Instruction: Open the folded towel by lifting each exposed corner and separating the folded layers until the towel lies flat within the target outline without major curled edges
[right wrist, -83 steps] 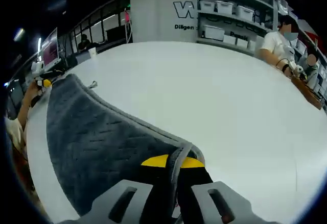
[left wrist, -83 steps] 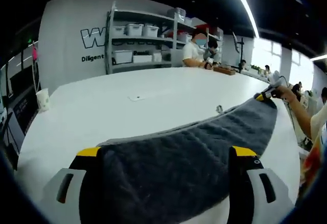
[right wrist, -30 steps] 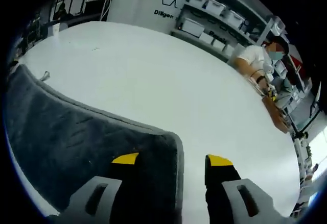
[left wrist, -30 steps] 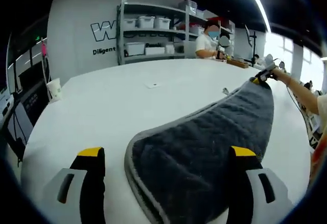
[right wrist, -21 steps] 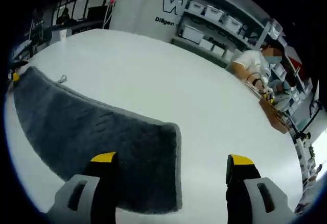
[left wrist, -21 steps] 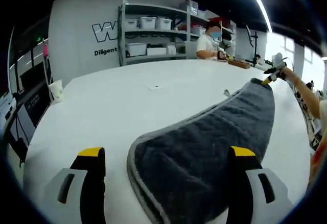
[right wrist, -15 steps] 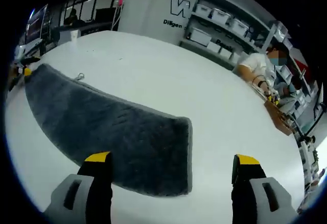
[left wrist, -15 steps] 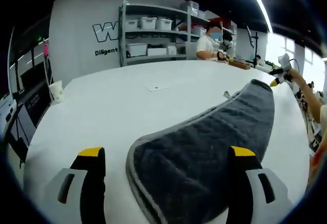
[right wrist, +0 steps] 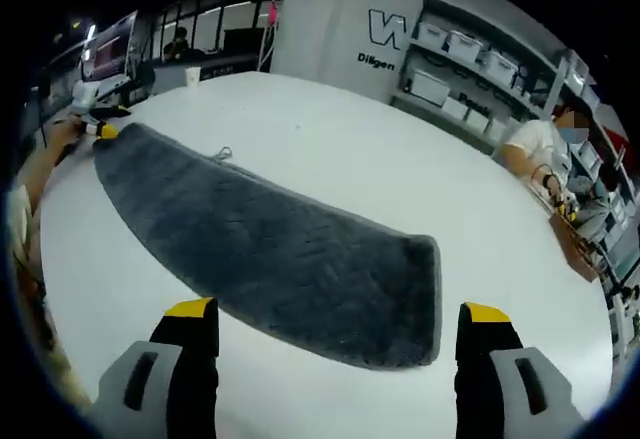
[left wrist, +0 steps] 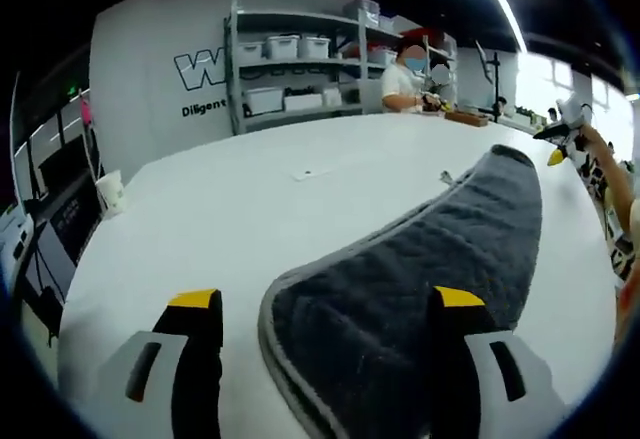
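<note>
A dark grey towel [left wrist: 420, 279] with a lighter grey border lies spread in one long strip on the white table [left wrist: 220, 219]. My left gripper [left wrist: 327, 299] stands open low over the towel's near end; the rounded corner lies between its jaws. In the right gripper view the whole towel [right wrist: 270, 249] runs from far left to near right, with a small loop tag [right wrist: 222, 154] on its far edge. My right gripper [right wrist: 338, 309] is open and raised, just short of the towel's near edge. A hand holds the left gripper [right wrist: 97, 130] at the towel's far end.
Shelves with white bins [left wrist: 290, 69] stand against the back wall. People sit at the table's far side [right wrist: 540, 149]. A paper cup [left wrist: 108, 194] stands at the left edge and a small flat item [left wrist: 305, 174] lies mid-table. The right gripper [left wrist: 560, 139] shows beyond the towel.
The right gripper let go of the towel's edge, opened wide and drew back and up. The towel dropped from the left gripper's jaws and settled flat on the table.
</note>
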